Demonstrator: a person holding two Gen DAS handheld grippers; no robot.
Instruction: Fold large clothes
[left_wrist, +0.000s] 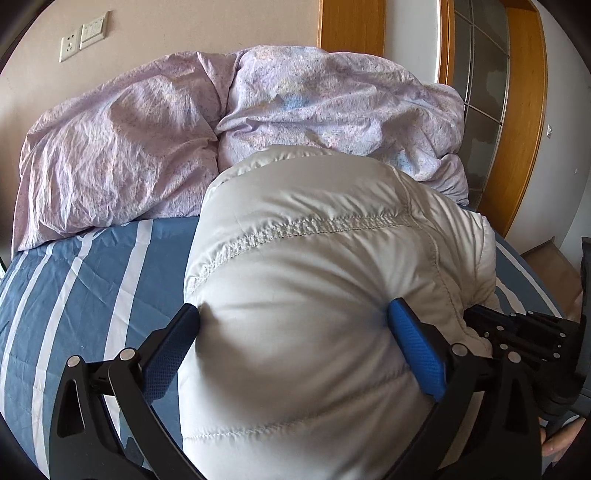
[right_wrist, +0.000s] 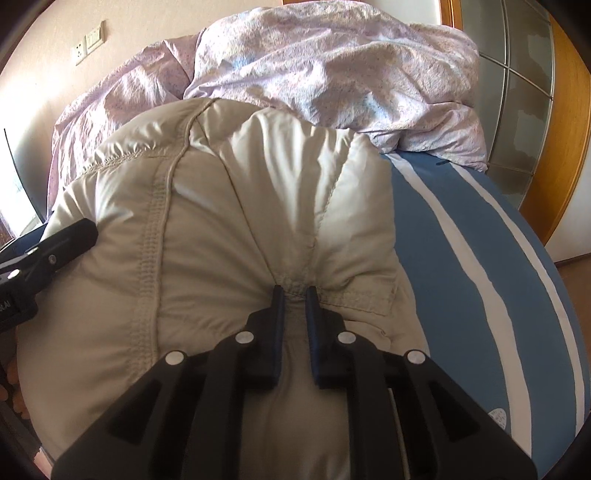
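A puffy pale grey-beige down jacket lies bunched on the blue striped bed; it also fills the right wrist view. My left gripper is wide open, its blue pads pressed against both sides of a thick bulge of the jacket. My right gripper is shut on a pinched fold of the jacket near a seam and a pocket flap. The left gripper's finger shows at the left edge of the right wrist view. The right gripper's black body shows at the right of the left wrist view.
A crumpled lilac duvet is piled at the far end of the bed, right behind the jacket. The blue and white striped sheet spreads on either side. A wooden door frame and wall sockets lie beyond.
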